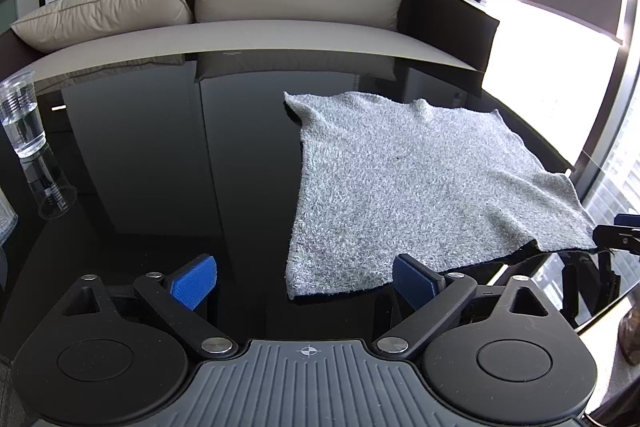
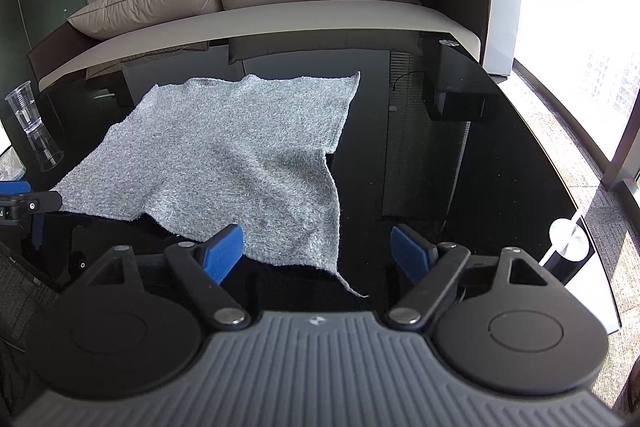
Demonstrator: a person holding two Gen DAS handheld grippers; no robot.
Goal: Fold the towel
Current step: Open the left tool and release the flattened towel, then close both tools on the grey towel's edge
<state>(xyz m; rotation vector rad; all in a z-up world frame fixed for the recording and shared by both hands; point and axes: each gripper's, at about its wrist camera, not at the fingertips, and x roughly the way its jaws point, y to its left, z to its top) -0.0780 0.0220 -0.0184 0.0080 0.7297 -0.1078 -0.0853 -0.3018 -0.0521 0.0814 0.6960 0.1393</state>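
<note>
**Towel spread on surface, both hand-held grippers open**

The grey terry towel lies unfolded on the glossy black surface. It is mostly flat, with a few shallow wrinkles; its near edge overhangs the front rim of the surface, and the near corner closest to the right hand-held gripper hangs down in a point, as the right wrist view shows.

Left hand-held gripper: fingers spread wide, blue pads apart, nothing between them. It sits at the towel's near left corner; the right-side finger is just beside the towel's near edge, and contact cannot be confirmed.

Right hand-held gripper: fingers spread wide, nothing between the pads. The hanging towel corner lies in the gap between the two fingers, nearer the left-side finger, which overlaps the towel's lower edge in view; whether it touches cannot be told.

A clear plastic cup holding water stands upright on the far left part of the surface, well apart from the towel. Beyond the surface stands a sofa with two beige cushions.
</note>
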